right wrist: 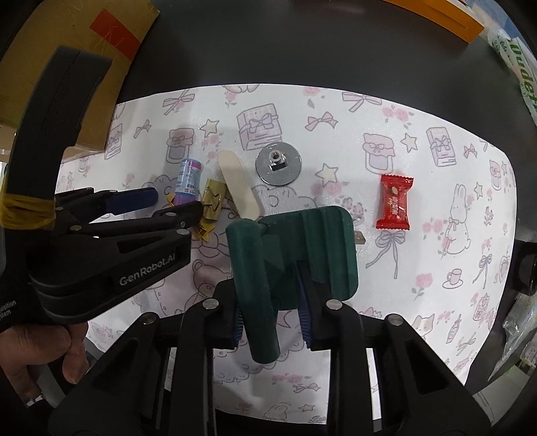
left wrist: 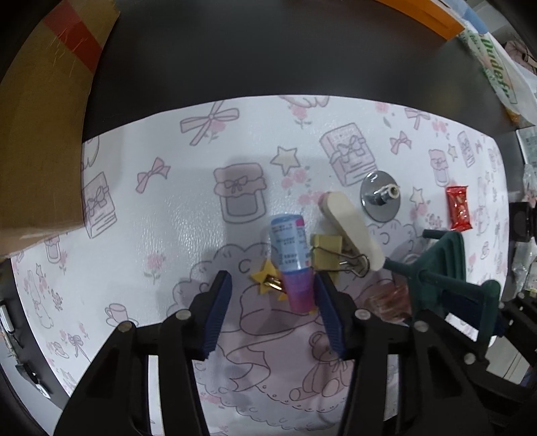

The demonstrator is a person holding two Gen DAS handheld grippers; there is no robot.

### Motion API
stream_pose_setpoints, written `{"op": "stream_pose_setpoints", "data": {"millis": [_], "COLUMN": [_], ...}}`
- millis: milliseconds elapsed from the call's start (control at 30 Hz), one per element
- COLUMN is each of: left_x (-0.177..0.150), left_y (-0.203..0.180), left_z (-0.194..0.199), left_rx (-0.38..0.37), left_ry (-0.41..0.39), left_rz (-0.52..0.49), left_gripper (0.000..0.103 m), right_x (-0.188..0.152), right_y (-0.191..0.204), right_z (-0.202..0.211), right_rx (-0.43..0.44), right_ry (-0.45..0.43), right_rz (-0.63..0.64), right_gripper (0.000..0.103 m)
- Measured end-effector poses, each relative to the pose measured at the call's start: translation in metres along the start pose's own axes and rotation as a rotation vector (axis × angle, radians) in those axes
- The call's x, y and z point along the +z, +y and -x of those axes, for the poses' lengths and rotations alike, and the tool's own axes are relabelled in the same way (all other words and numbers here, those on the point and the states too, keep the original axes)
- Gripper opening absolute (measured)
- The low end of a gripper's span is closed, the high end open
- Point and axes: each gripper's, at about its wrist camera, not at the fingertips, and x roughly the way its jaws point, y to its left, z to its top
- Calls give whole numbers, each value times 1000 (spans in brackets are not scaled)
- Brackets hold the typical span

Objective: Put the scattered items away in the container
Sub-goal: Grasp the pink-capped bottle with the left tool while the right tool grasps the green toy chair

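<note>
A small blue-and-pink bottle (left wrist: 290, 258) lies on the patterned mat (left wrist: 167, 208), its pink cap between my left gripper's (left wrist: 272, 291) open blue fingers. A gold binder clip (left wrist: 330, 256), a yellow star clip (left wrist: 268, 280) and a cream oval piece (left wrist: 352, 228) lie right beside it. My right gripper (right wrist: 270, 318) is shut on a dark green plastic part (right wrist: 302, 248), held above the mat. The bottle (right wrist: 188, 181), the gold clip (right wrist: 212, 198) and my left gripper (right wrist: 161, 204) also show in the right wrist view.
A cardboard box (left wrist: 40, 127) stands at the far left. A round metal flange (left wrist: 381, 196) and a red candy wrapper (left wrist: 458, 208) lie on the mat to the right. Packets and an orange box (left wrist: 429, 16) sit at the far right edge.
</note>
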Motion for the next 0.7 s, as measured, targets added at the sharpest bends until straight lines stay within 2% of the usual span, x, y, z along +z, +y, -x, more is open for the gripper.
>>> {"op": "stream_pose_setpoints", "data": {"millis": [67,133,200,267,333,400,700], "left_x": [0,-1,-2,-3,-4,-6,-16], "left_y": [-2,-3,-5,-5,-4,-2,3], "left_z": [1,1,2,1,0,1,20], "left_rx": [3,-20,-19,-18,-18,-16,-14], "left_ry": [-4,-2,-5,-3,-1,-1,-28], "left_rz": [-9,-18,-23,-26,-24,-21,-22], "left_gripper": [46,31,29,27,19,16,16], "right_x": [1,2,4,6,6,7,9], "right_y": [0,1,1,0,-1,-2,-8], "right_z": [1,4,6,8,8,9,15], "right_rx": [-8,-24,-25,-21,-16,-10,1], "right_ry": [-11,-20,-24,-26,-28,-31,-56], "right_rz": [-1,-2,-5,-7,-12,-18,-27], "right_gripper": [23,19,13,12,12,12,12]}}
